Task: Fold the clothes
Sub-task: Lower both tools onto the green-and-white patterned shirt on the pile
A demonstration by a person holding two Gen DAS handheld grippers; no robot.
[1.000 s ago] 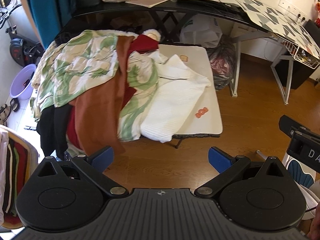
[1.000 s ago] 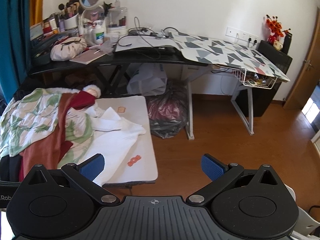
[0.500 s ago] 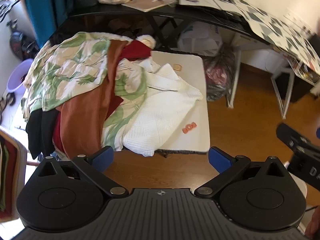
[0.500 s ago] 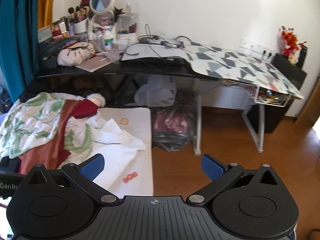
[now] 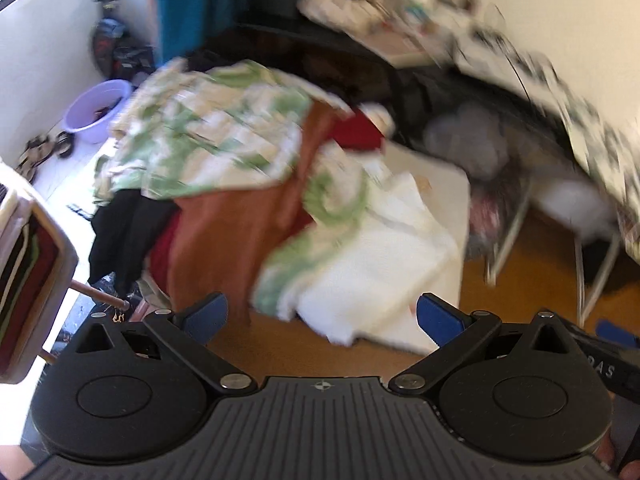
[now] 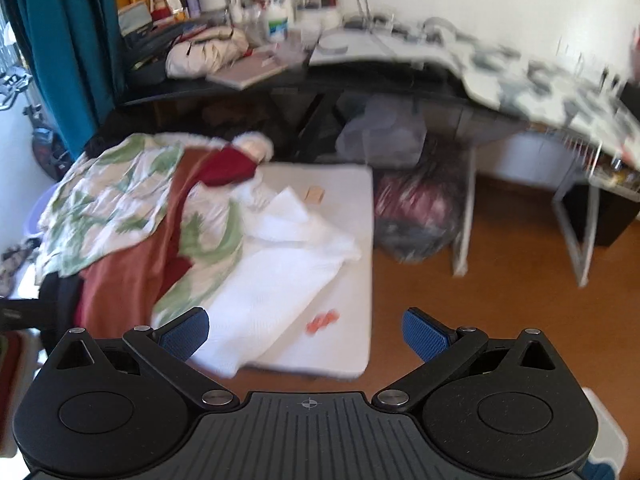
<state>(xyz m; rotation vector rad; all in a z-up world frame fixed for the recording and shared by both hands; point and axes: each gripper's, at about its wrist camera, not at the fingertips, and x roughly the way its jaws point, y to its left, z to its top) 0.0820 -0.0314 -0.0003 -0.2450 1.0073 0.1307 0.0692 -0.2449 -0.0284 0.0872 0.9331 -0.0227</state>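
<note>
Left gripper [image 5: 322, 314] and right gripper [image 6: 306, 332] both hang above the floor, fingers spread wide, holding nothing. The clothes pile [image 6: 160, 216] lies heaped on the white folding table [image 6: 348, 200], a white knit garment [image 6: 276, 280] nearest, untouched.

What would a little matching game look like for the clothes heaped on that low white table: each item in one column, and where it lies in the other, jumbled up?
Things:
1. white textured garment
2. rust-brown garment
3. dark red garment
4. green leaf-print fabric

Places:
A. at the far end of the pile, near the black desk
B. spread over the left, highest part of the pile
C. on the right of the pile, hanging over the near edge of the white table
D. a long strip running down the middle of the pile

Pairs: 1-C, 2-D, 3-A, 4-B
</note>
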